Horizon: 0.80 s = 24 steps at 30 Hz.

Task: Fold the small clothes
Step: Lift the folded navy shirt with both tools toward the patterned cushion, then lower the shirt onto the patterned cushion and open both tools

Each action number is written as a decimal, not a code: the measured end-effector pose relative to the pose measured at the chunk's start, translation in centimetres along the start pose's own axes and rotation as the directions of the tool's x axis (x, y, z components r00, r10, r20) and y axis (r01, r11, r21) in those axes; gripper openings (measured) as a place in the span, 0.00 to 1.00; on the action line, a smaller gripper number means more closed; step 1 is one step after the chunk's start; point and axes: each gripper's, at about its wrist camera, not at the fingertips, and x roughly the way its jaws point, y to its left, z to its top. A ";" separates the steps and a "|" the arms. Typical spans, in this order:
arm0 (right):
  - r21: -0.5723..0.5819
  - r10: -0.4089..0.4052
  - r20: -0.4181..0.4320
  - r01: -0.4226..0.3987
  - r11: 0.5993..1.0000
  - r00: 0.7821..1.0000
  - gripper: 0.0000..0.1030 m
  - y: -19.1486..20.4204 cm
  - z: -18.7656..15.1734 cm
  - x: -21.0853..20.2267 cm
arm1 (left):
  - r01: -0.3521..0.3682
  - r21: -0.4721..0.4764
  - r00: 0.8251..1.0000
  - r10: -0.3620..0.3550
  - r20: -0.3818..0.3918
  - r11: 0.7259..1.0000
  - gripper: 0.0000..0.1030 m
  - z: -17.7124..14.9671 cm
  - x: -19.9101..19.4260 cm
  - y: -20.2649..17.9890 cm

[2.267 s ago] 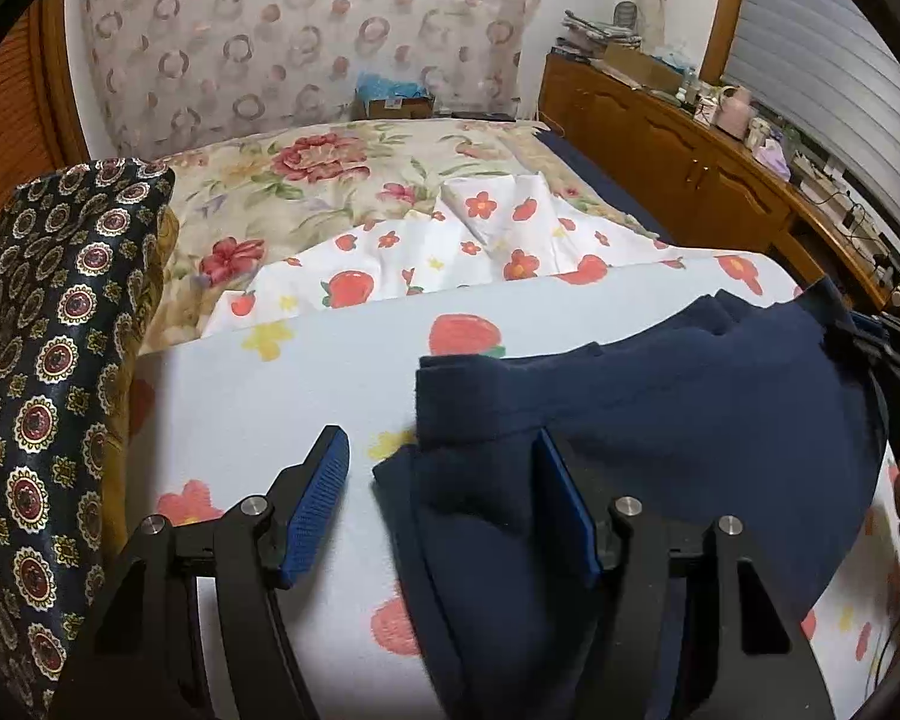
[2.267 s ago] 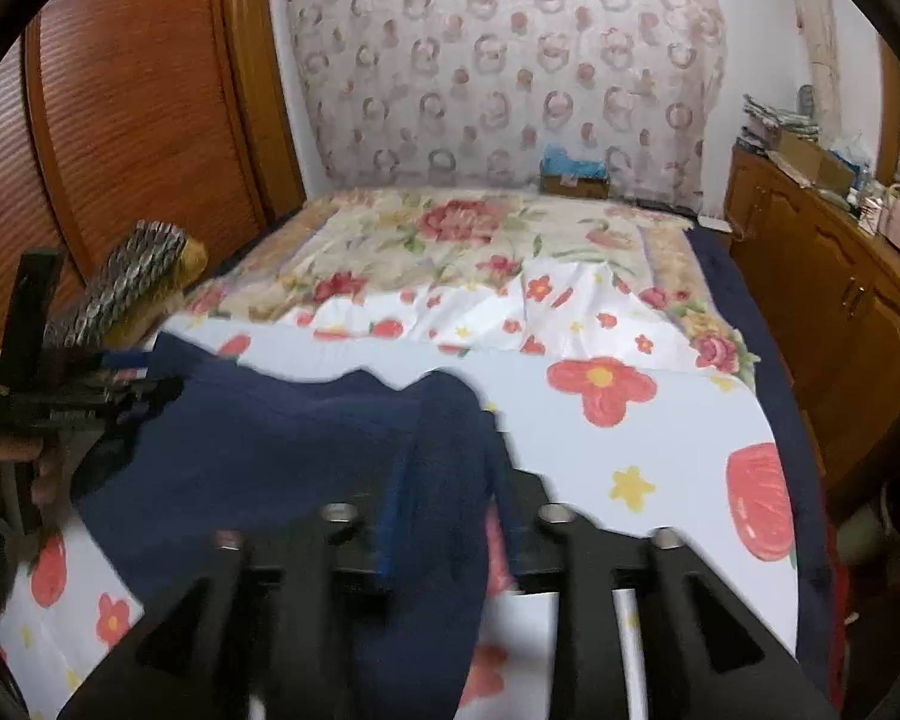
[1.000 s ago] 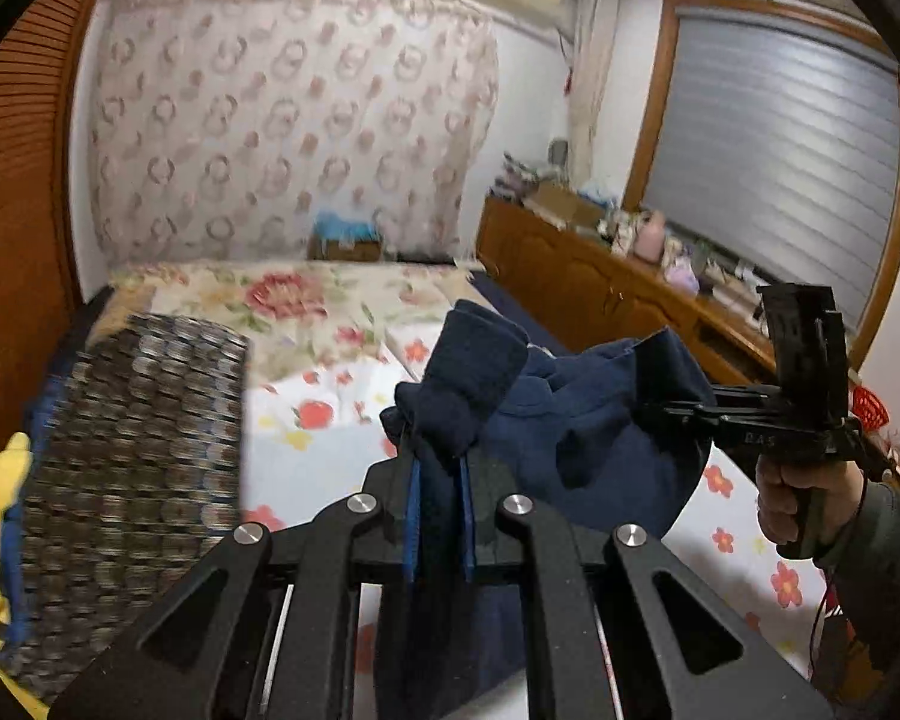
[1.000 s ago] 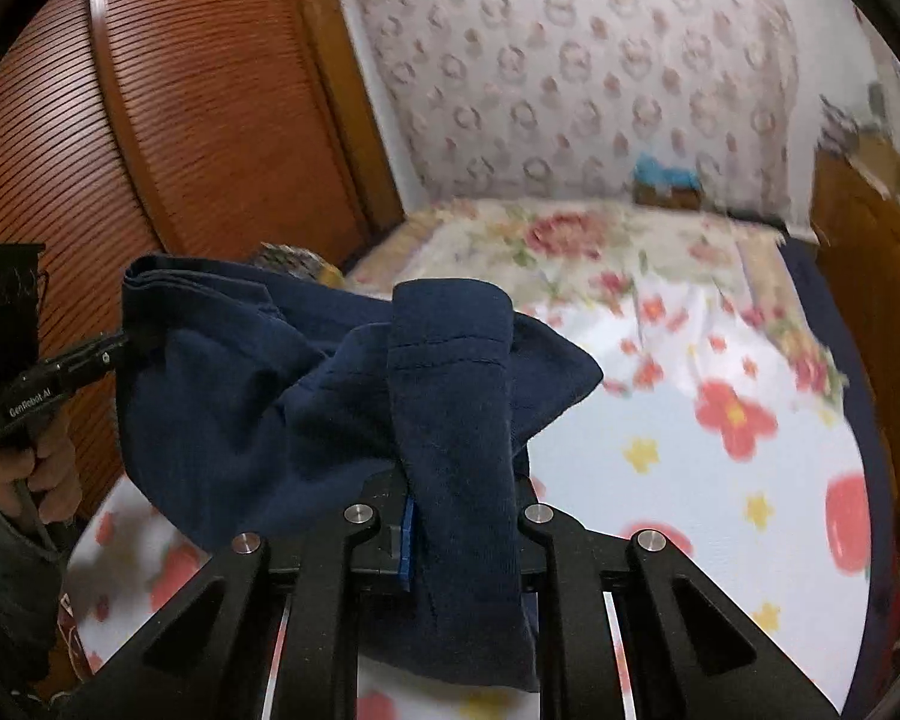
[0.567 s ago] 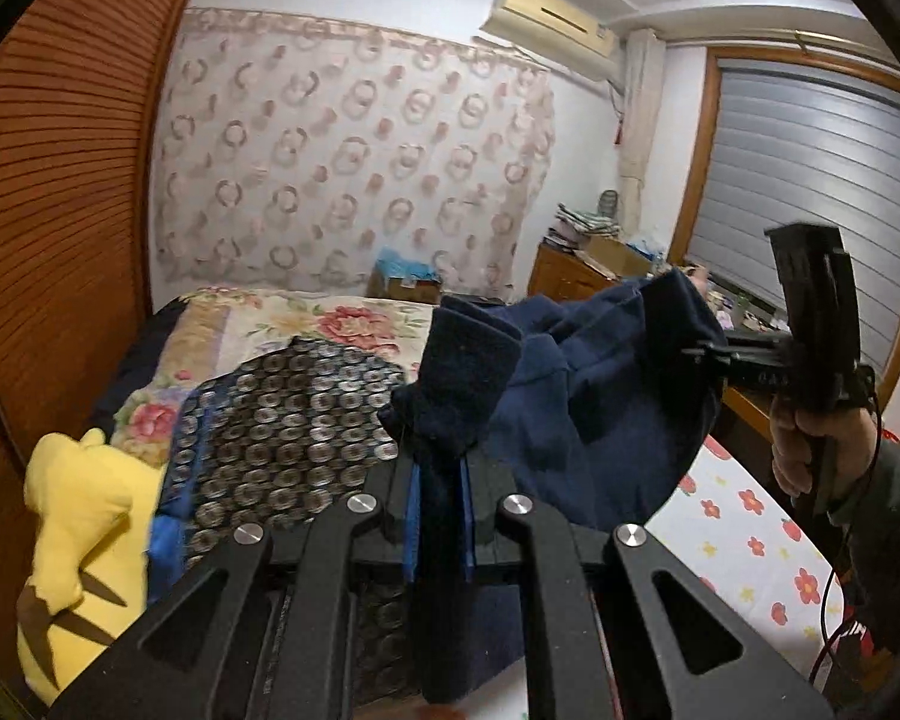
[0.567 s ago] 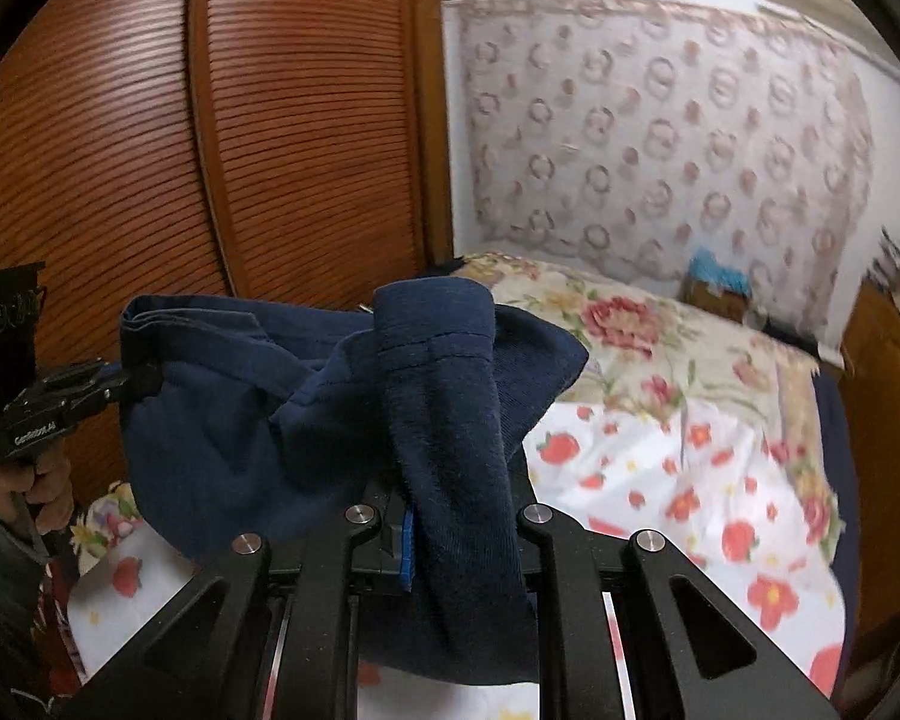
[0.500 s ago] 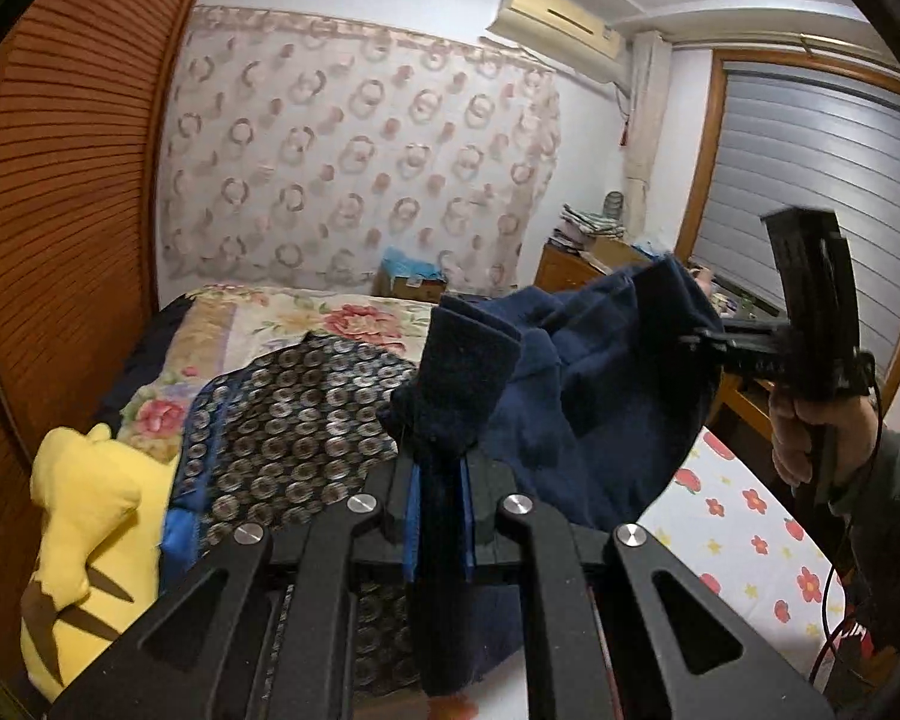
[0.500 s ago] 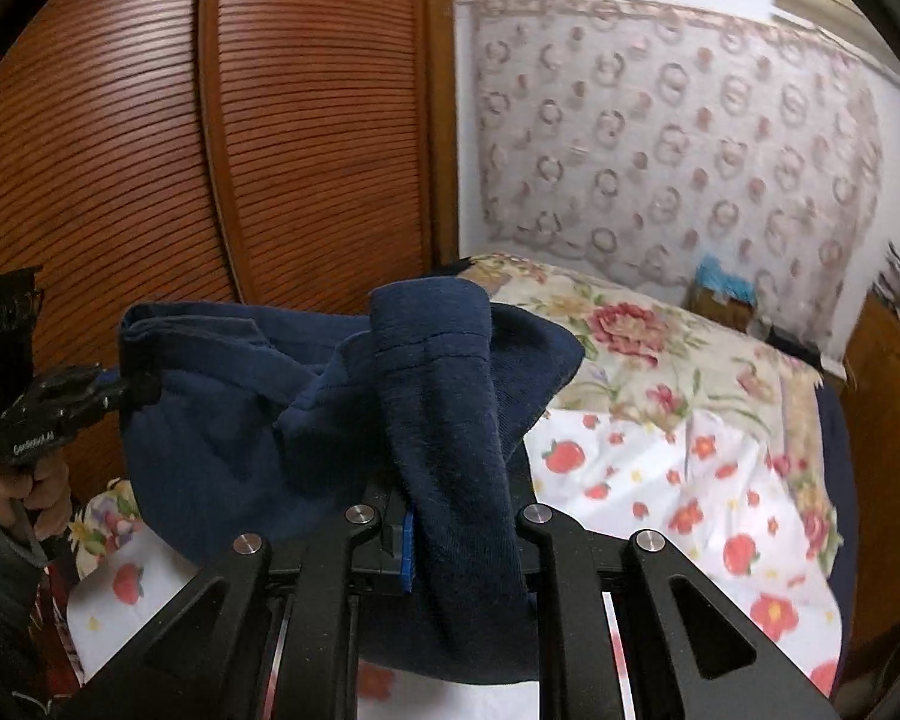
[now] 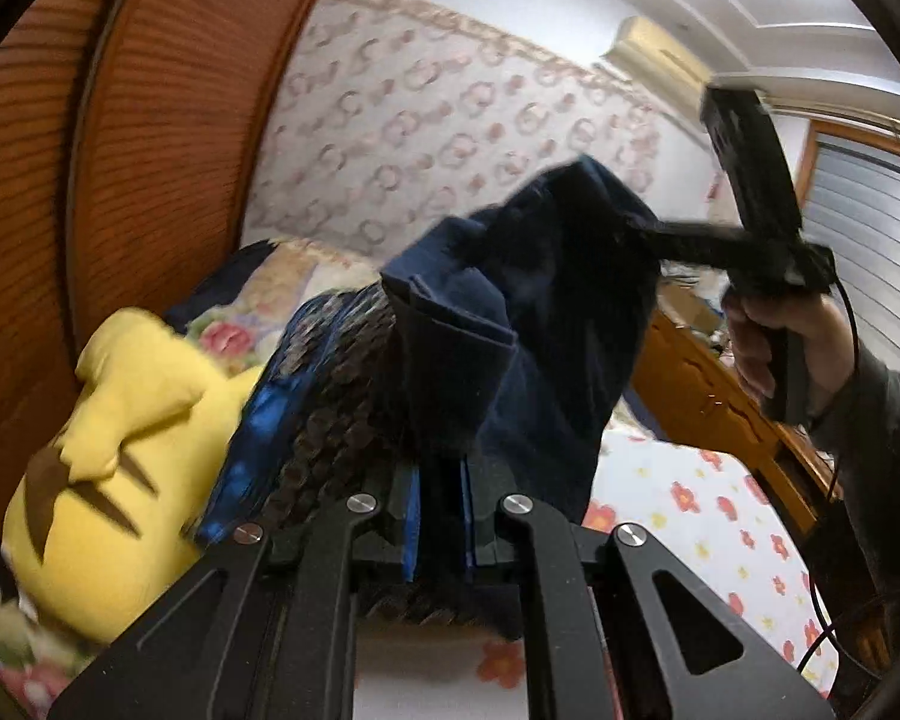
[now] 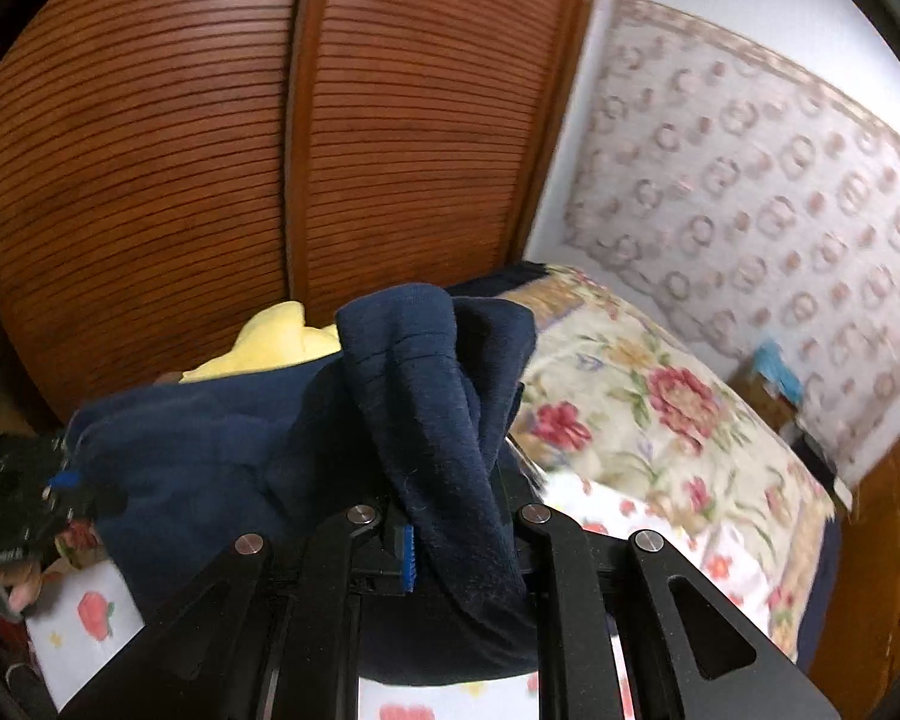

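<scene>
Slatted brown wooden wardrobe doors (image 10: 210, 150) rise behind a bed under a white strawberry-and-flower sheet (image 9: 690, 516). Above it hangs the dark navy knit garment (image 9: 546, 312), stretched between two black grippers. The left gripper (image 9: 439, 516) is clamped on one bunched edge, the right gripper (image 10: 450, 534) on another. A yellow plush toy (image 9: 114, 420) lies beside a dark patterned cushion (image 9: 336, 396).
</scene>
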 end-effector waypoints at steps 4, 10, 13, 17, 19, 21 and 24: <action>-0.022 0.045 -0.012 -0.045 0.999 0.999 0.15 -0.3 1.4 3.7 | -0.047 -0.061 0.999 0.046 -0.023 0.997 0.11 -1.5 0.3 1.4; 0.023 0.091 -0.006 -0.091 0.996 0.996 0.20 -1.2 3.0 8.4 | -0.110 -0.066 0.993 0.107 -0.054 0.992 0.11 -3.1 0.7 1.5; 0.072 0.071 0.004 -0.071 0.995 0.997 0.41 -1.7 2.6 8.4 | -0.123 -0.062 0.991 0.119 -0.065 0.990 0.11 -3.5 0.6 1.6; 0.091 0.015 0.057 -0.020 0.996 0.998 0.56 -2.2 1.9 7.2 | -0.136 -0.045 0.989 0.133 -0.066 0.990 0.11 -3.5 0.6 1.3; 0.089 -0.005 0.087 -0.003 0.996 0.996 0.57 -1.8 1.0 6.0 | -0.143 -0.042 0.988 0.140 -0.066 0.989 0.11 -3.5 0.7 1.3; 0.110 0.000 0.103 -0.011 0.994 0.995 0.57 -1.5 0.1 5.6 | -0.149 -0.039 0.987 0.146 -0.070 0.988 0.11 -3.5 0.7 1.2; 0.115 0.056 0.086 -0.066 0.991 0.995 0.57 -0.4 -1.8 6.1 | -0.156 -0.030 0.986 0.154 -0.070 0.987 0.13 -3.4 0.6 1.2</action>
